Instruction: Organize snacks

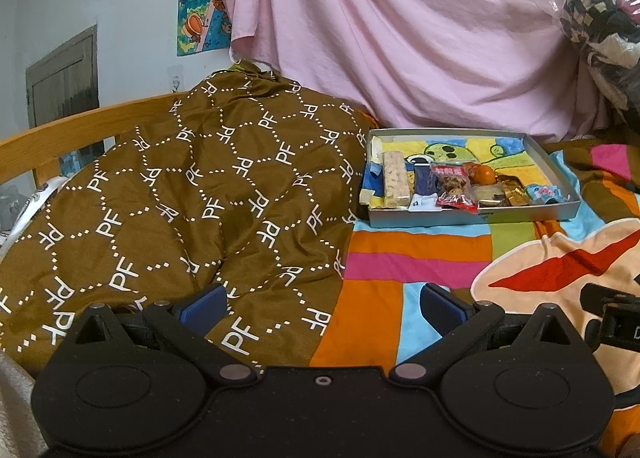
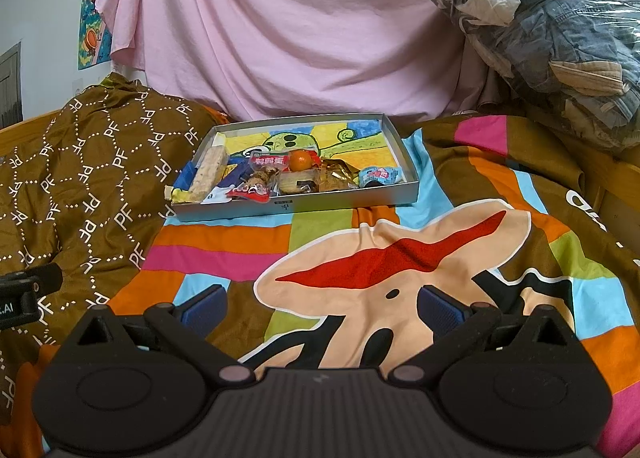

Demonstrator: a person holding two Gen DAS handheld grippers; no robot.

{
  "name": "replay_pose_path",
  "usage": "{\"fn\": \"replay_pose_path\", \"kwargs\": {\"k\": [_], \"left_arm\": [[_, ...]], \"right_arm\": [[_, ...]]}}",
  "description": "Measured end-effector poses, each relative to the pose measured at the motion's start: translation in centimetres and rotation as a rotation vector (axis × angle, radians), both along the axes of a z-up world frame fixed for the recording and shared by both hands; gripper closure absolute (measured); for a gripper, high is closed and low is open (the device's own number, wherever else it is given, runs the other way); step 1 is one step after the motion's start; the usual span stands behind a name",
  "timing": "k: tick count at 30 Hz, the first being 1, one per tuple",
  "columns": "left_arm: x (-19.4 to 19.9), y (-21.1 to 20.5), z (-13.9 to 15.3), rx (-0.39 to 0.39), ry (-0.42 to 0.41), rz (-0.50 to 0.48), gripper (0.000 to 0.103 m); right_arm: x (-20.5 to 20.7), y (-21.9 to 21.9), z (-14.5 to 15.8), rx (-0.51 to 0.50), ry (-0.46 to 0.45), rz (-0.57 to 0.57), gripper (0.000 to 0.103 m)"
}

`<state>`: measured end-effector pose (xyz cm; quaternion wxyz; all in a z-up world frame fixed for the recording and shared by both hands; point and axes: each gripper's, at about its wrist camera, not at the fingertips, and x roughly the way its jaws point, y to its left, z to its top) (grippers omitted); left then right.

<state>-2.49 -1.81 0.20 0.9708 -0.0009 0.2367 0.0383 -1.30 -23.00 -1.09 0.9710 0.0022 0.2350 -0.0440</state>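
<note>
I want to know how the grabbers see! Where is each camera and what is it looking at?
Left wrist: sits on the left gripper, looking across the bed at the brown quilt and snack tray; its open fingers show.
Right wrist: sits on the right gripper, facing the tray over the colourful blanket.
Both share the tray and pink sheet.

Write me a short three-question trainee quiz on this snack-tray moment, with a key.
1. True or false: the left gripper and the right gripper are both open and hold nothing.
2. Where do the snacks lie in the grey tray? A. along its near edge B. against its far wall C. outside it on the bedspread
3. Fill in: the long pale snack bar lies at the ______ end of the snack row, seen from the right wrist.

Key: 1 true; 2 A; 3 left.
</note>
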Motion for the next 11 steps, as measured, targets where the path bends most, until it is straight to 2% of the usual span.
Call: {"fn": "replay_pose_path", "kwargs": {"k": [11], "left_arm": [[-0.09,-0.07,0.03,-0.001,-0.007,-0.002,0.001]], "right_arm": [[-0.02,-0.01,0.00,0.000,0.001,0.000,0.000]]}}
